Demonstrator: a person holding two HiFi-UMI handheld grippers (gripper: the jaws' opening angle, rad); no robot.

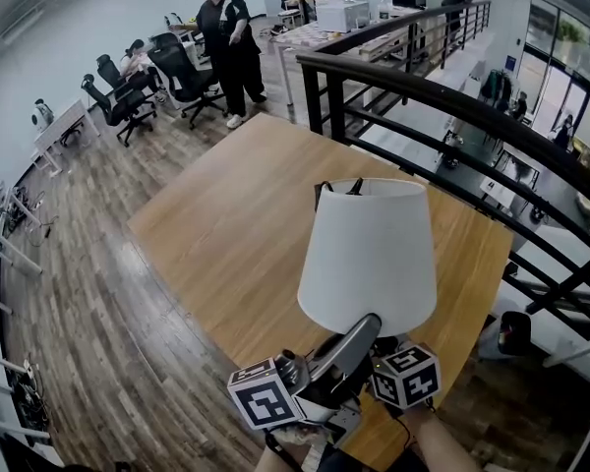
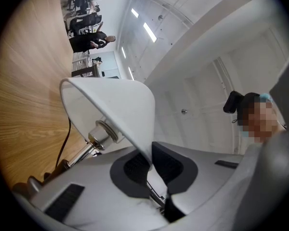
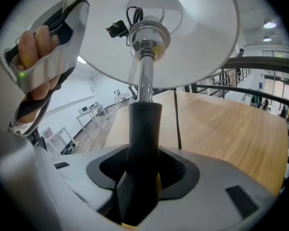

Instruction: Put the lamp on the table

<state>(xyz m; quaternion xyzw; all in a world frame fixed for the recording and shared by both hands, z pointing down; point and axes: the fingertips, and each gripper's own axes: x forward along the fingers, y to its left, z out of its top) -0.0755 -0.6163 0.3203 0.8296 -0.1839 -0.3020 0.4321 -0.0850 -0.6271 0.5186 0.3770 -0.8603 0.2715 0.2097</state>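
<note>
One wooden surface (image 1: 226, 214) fills the middle of the head view. One black railing (image 1: 452, 96) runs along its far and right sides. One person (image 1: 231, 47) stands on the wood floor beyond it.

One lamp (image 1: 369, 254) is present. It is held in the air above the near end of the surface and does not rest on it. It has one white shade (image 2: 111, 105), one chrome stem (image 3: 144, 76) and one black column (image 3: 144, 124) below the stem.

Two claws are in use, and both are on the lamp. The left claw (image 2: 151, 165) is pinched nearly closed on the thin rim of the shade. The right claw (image 3: 142, 172) stands wide, its pads clasped round the black column.

One black cord (image 3: 177, 119) hangs from the lamp, with its plug bundled under the shade.
</note>
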